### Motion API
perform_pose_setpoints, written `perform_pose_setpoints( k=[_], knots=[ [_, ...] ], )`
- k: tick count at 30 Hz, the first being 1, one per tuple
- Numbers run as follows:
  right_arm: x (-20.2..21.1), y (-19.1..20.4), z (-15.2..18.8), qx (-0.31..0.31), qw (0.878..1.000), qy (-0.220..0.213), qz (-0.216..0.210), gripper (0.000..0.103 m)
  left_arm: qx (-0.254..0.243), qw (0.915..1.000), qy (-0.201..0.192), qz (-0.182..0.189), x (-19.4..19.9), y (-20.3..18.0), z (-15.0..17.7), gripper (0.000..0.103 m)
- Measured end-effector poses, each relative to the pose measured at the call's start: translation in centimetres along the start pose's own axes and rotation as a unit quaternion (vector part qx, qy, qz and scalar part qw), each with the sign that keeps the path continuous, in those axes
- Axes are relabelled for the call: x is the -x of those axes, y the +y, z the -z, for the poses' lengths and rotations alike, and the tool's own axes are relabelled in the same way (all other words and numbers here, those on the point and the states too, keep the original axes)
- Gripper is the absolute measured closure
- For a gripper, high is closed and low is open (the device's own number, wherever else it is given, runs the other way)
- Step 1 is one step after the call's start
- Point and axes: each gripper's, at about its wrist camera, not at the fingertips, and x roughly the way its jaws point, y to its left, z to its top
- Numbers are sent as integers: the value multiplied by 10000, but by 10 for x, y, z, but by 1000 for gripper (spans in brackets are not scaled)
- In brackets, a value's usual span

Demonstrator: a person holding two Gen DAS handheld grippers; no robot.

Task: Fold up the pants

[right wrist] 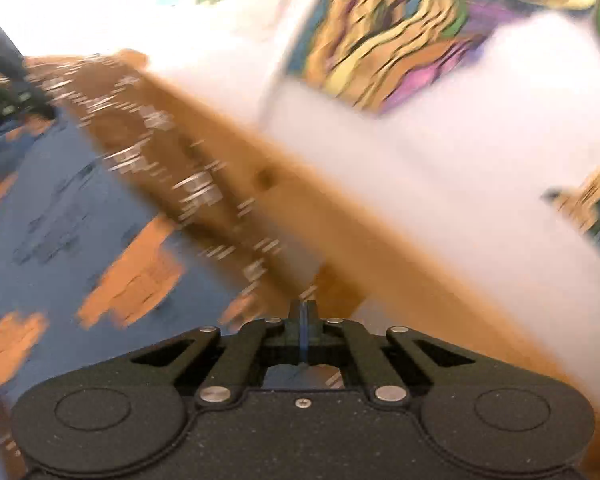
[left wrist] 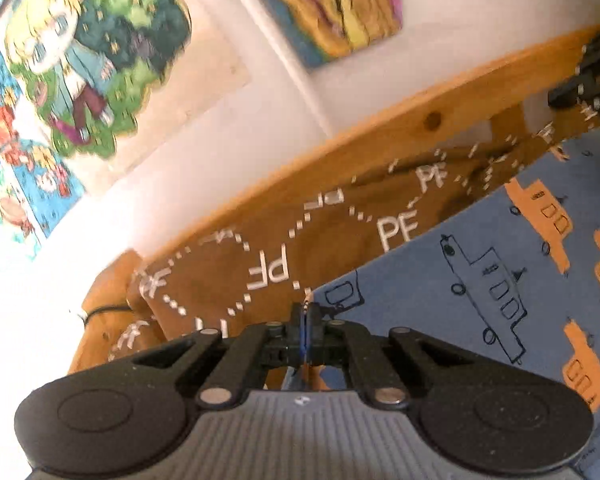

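Left wrist: left gripper (left wrist: 305,312) pinched on the edge of the brown letter-printed fabric pants (left wrist: 300,236), stretched over the blue boat-print bedsheet (left wrist: 480,264). Right gripper (right wrist: 303,311) likewise clamped, fabric at tips; view blurred. Looks like lift-to-fold; next, carry both corners across evenly.

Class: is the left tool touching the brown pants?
Touching. Left wrist view: the left tool is shut on the pants edge.
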Motion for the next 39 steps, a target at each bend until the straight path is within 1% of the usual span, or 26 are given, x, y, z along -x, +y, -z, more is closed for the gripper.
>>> perform_pose_setpoints(
  k=[3, 5, 6, 7, 8, 9, 10, 11, 13, 15, 17, 18, 20, 21, 22, 24, 26, 28, 30, 32, 34, 35, 36, 37, 38, 39],
  knots=[
    [-29, -3, 0, -205, 9995, 248, -49, 103, -211, 9994, 241, -151, -17, -10, 2, 102],
    [-40, -1, 7, -266, 9989, 364, -140, 103, -261, 9991, 317, -128, -21, -10, 3, 100],
    [-42, -1, 11, -349, 9985, 372, -201, 103, -262, 9991, 306, -90, -22, -8, 3, 97],
    [-43, -2, 14, -412, 9982, 360, -262, 98, -243, 9993, 282, 21, -20, -4, 2, 96],
    [-42, -3, 16, -461, 9979, 332, -314, 93, -185, 9995, 213, 117, -17, 3, 1, 87],
    [-40, -4, 19, -503, 9977, 294, -333, 82, -122, 9996, 167, 169, -16, 10, 1, 65],
    [-39, -6, 20, -553, 9975, 249, -359, 70, -29, 9998, 120, 177, -12, 17, 3, 50],
    [-36, -8, 20, -600, 9972, 199, -397, 64, 83, 9998, 33, 165, -8, 26, 3, 32],
    [-31, -10, 21, -707, 9964, 109, -455, 42, 269, 9994, -87, 198, 0, 38, 6, 30],
    [-23, -7, 21, -785, 9952, 58, -583, 35, 459, 9983, -134, 340, 3, 50, 11, 30],
    [-25, -5, 20, -810, 9931, 78, -842, 32, 537, 9965, -142, 632, 6, 58, 17, 29],
    [-23, -1, 20, -795, 9923, 88, -949, 28, 516, 9955, -125, 785, 7, 60, 20, 29],
    [-25, 3, 19, -691, 9887, 78, -1327, 21, 334, 9950, -76, 936, 6, 59, 24, 29],
    [-26, 4, 19, -680, 9862, 79, -1508, 17, 197, 9952, -43, 957, 5, 55, 25, 29],
    [-28, 4, 18, -723, 9829, 70, -1693, 15, 38, 9956, -1, 940, 2, 50, 26, 29],
    [-35, 6, 13, -756, 9783, 74, -1928, 14, -193, 9963, 122, 823, -4, 43, 26, 29],
    [-42, 11, 7, -592, 9791, 171, -1941, 13, -182, 9953, 141, 944, -5, 41, 27, 29],
    [-49, 19, 2, -387, 9798, 309, -1938, 14, -126, 9931, 113, 1161, -1, 42, 26, 29],
    [-56, 24, -2, -312, 9779, 390, -2029, 17, -196, 9913, 89, 1300, 1, 40, 26, 29],
    [-63, 28, -5, -333, 9756, 472, -2118, 22, -330, 9922, 128, 1194, 0, 36, 27, 31],
    [-71, 34, -7, -302, 9746, 579, -2142, 32, -478, 9938, 297, 958, -6, 29, 26, 49],
    [-74, 36, -6, -257, 9741, 626, -2157, 35, -512, 9939, 403, 887, -9, 27, 26, 64],
    [-75, 40, -7, -179, 9735, 667, -2179, 44, -503, 9939, 485, 852, -12, 26, 25, 76],
    [-76, 44, -7, -116, 9740, 673, -2159, 51, -481, 9937, 556, 842, -14, 26, 25, 79],
    [-75, 46, -7, -92, 9743, 648, -2154, 56, -453, 9933, 578, 888, -15, 27, 25, 84],
    [-74, 48, -6, -115, 9734, 631, -2201, 69, -433, 9930, 566, 940, -14, 28, 26, 88]
  ],
)
